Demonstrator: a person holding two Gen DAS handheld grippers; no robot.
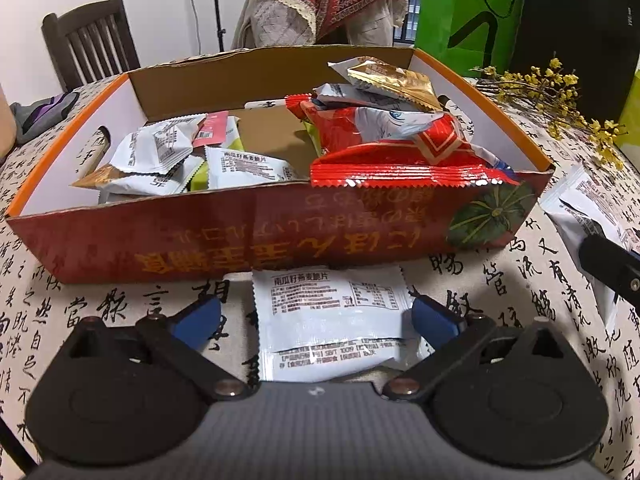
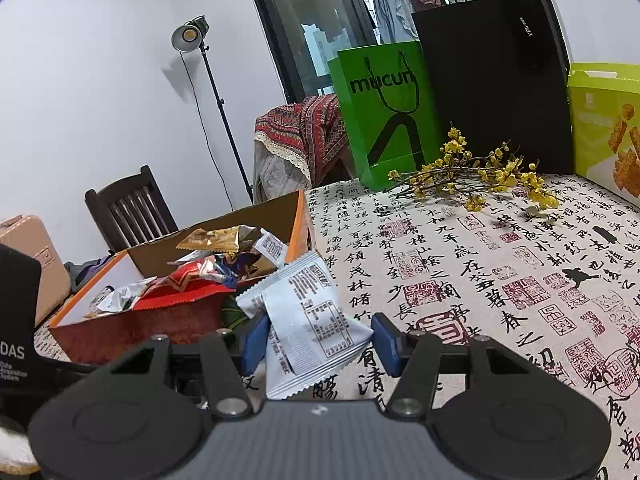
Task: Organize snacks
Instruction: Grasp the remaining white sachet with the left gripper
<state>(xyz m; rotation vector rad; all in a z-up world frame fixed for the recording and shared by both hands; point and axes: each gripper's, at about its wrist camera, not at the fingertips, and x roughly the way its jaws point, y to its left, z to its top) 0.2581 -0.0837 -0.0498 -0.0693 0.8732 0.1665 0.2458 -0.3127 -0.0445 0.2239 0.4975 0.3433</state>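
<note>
A red-and-orange cardboard box (image 1: 280, 236) stands on the calligraphy-print tablecloth and holds several snack packets, among them a large red bag (image 1: 400, 152). In front of the box a white snack packet (image 1: 332, 312) lies flat on the cloth. My left gripper (image 1: 316, 320) is open, its blue pads standing either side of that packet. My right gripper (image 2: 320, 340) is shut on another white snack packet (image 2: 308, 320), held above the table beside the box's (image 2: 132, 328) right corner. That packet (image 1: 580, 208) and one right finger (image 1: 608, 268) show at the left wrist view's right edge.
A branch of yellow flowers (image 2: 480, 176) lies on the table behind the box. A green paper bag (image 2: 384, 116), a black bag (image 2: 496, 80) and a yellow-green snack carton (image 2: 608, 128) stand at the back. A dark wooden chair (image 1: 88, 40) and a light stand (image 2: 216, 92) are beyond the table.
</note>
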